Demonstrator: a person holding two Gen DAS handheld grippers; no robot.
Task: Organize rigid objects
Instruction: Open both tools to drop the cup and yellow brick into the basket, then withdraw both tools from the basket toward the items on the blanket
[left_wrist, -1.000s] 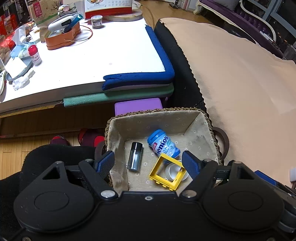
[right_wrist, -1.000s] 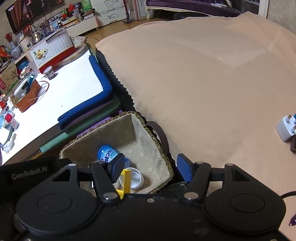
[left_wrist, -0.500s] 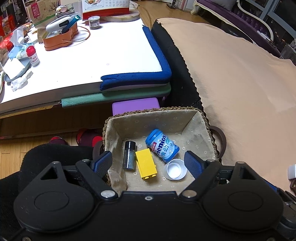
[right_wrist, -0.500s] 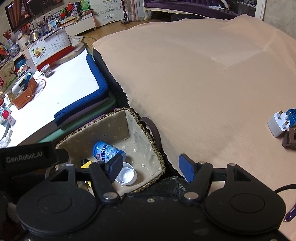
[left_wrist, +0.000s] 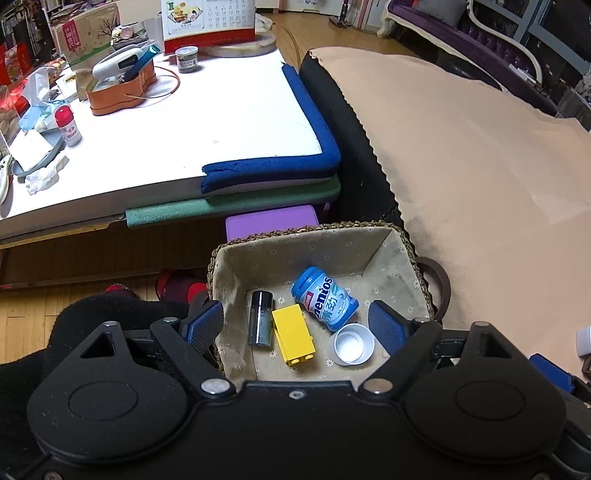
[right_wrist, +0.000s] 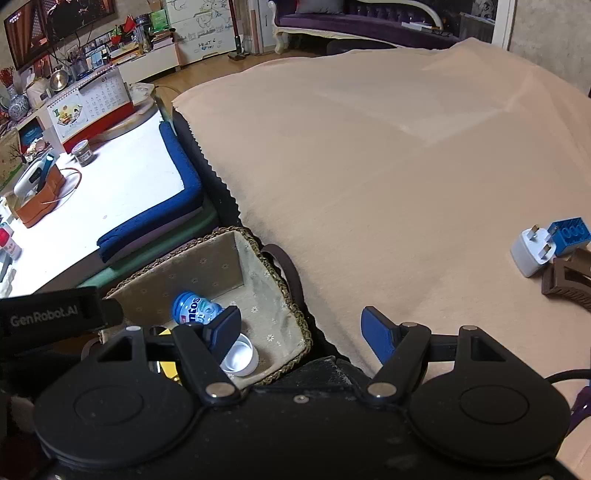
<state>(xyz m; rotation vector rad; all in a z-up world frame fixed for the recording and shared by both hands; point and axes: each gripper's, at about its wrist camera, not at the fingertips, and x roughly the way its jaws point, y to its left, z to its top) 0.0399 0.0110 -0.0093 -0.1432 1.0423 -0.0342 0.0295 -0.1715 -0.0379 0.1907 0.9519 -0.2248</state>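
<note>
Upper left: your white worktop (left_wrist: 221, 122) carries a desk calendar (left_wrist: 208, 22).
Its near edge: blue mat (left_wrist: 269, 168).
Left: orange organiser (left_wrist: 118, 92).

Left gripper (left_wrist: 297, 325) open above basket (left_wrist: 402, 236); yellow block (left_wrist: 293, 334) inside

I note a low white table (left_wrist: 192, 122) as landmark: wood floor (left_wrist: 26, 314) beneath it, purple sofa (right_wrist: 354, 26) far behind, television (right_wrist: 55, 22) on the wall beyond.
</note>
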